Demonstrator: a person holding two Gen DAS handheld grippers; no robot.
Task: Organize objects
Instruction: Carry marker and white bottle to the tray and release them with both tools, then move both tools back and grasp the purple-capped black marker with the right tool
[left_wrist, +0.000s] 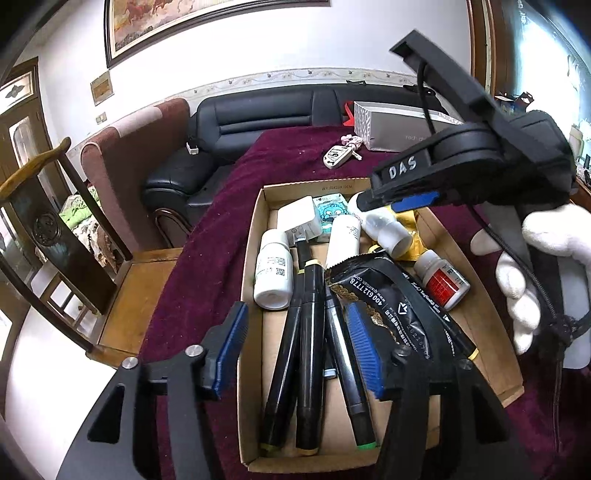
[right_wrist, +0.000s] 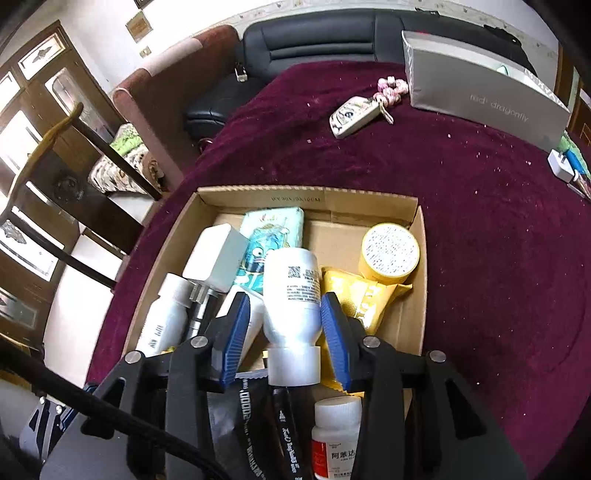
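We see the left hand-held gripper (left_wrist: 295, 354) released, jaws apart over black markers (left_wrist: 310, 354) in the cardboard box (right_wrist: 413, 325) on the maroon counter (right_wrist: 480, 240). Right hand-held gripper (right_wrist: 284, 336) straddles a white bottle (right_wrist: 291, 295) there; actual grasp unclear.

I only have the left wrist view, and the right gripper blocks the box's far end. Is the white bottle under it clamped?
Observer: The white bottle lies between the right gripper's pads, but a gap shows beside one pad, so it is not clamped.
Operator: What sits behind it?
Observer: A round yellow tin stands in the cardboard box's far right corner, next to a gold pouch.
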